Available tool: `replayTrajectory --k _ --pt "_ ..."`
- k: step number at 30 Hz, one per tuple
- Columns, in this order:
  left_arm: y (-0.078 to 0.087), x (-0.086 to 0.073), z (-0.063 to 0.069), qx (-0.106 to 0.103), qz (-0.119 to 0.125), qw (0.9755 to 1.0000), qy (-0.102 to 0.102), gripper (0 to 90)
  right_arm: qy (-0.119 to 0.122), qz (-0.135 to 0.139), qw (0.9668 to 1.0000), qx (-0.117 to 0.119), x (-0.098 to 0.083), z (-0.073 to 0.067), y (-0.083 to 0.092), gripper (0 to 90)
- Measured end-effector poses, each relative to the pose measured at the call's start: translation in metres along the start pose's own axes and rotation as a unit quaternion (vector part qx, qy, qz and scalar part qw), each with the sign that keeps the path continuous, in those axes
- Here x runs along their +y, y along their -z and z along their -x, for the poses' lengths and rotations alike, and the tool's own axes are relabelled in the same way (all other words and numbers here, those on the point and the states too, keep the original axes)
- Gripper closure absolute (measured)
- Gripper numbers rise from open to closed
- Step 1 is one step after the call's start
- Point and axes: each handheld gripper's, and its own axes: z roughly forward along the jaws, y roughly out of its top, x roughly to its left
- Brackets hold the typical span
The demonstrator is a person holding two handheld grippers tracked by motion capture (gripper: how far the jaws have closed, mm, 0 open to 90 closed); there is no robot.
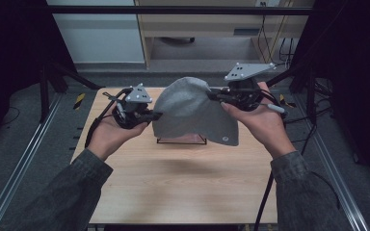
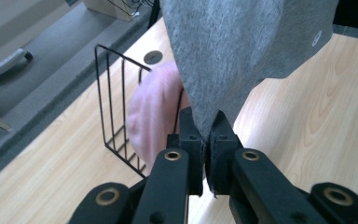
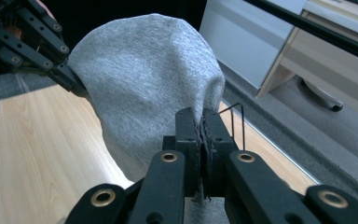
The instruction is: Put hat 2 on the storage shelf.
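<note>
A grey knit beanie (image 1: 192, 109) hangs in the air over the far middle of the wooden table (image 1: 173, 183), stretched between both grippers. My left gripper (image 1: 158, 115) is shut on its left edge; in the left gripper view the pads pinch the grey cloth (image 2: 233, 51) at the left gripper's tips (image 2: 207, 123). My right gripper (image 1: 212, 95) is shut on the beanie's upper right edge, and the right gripper view has the fabric (image 3: 154, 70) clamped between the right gripper's tips (image 3: 199, 120). Across the beanie, the left gripper (image 3: 72, 79) holds the opposite edge.
A black wire rack (image 2: 116, 107) stands on the table under the beanie, with a pink cloth (image 2: 156, 112) in it. The rack's base (image 1: 181, 140) peeks out below the beanie. Dark frame posts flank the table, and a cabinet stands beyond the far edge.
</note>
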Motion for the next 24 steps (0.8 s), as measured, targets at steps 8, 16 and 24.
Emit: replayTrajectory --k 8,16,24 --pt "0.004 0.017 -0.006 0.010 0.012 0.9999 0.001 86.8 -0.013 0.009 0.9999 -0.006 0.006 0.015 0.001 87.3" --pt "0.008 0.036 -0.014 0.032 0.037 0.9988 0.005 86.9 -0.020 0.033 0.9989 -0.026 0.017 0.026 0.005 87.3" --pt "0.007 0.052 -0.026 0.055 0.064 0.9963 0.013 86.9 -0.029 0.052 0.9974 -0.039 0.029 0.047 -0.001 87.3"
